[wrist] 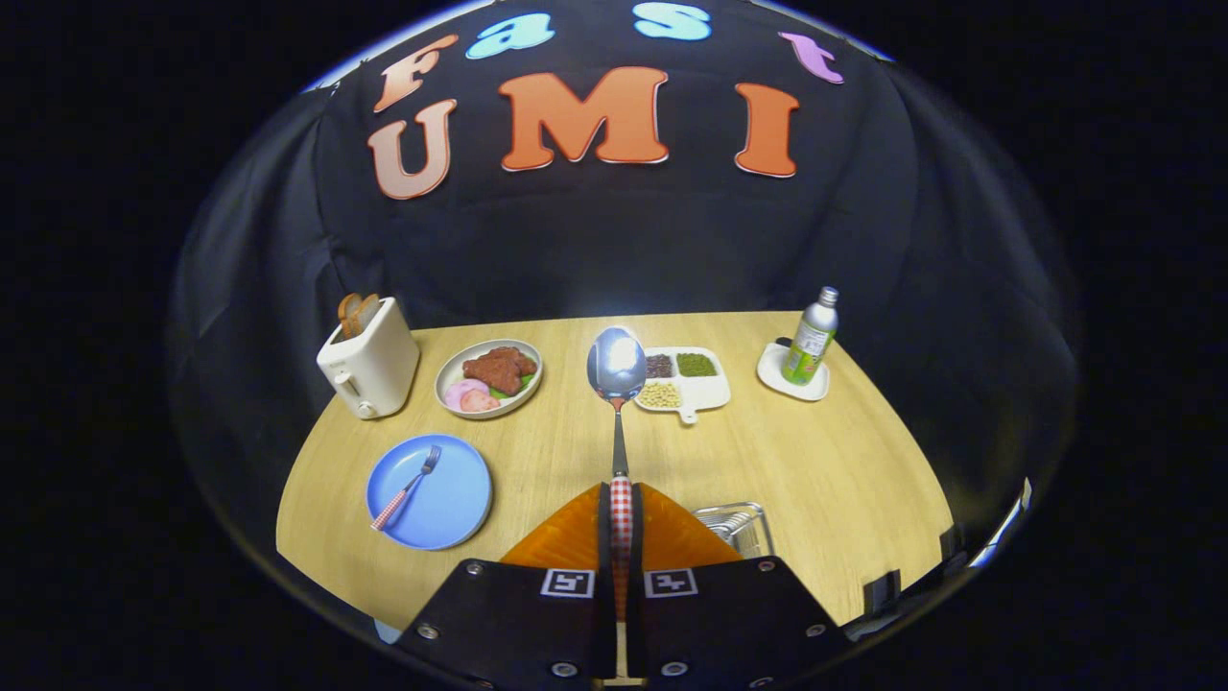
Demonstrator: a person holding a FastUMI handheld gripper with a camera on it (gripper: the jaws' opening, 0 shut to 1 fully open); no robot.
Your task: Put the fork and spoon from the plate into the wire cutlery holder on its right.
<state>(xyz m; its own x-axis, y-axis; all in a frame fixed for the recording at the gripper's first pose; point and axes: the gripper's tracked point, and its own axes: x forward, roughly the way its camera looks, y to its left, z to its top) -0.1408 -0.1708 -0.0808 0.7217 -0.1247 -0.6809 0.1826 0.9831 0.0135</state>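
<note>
Between the fingers, tool (622,523) clamped on spoon (617,369), wire holder (737,526) partly hidden

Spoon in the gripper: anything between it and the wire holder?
Nothing visible. The gripper is shut on the checked-handled metal spoon, held above the wooden table. The wire cutlery holder sits just beside the fingers, partly hidden behind one, with only bare table around it.
</note>
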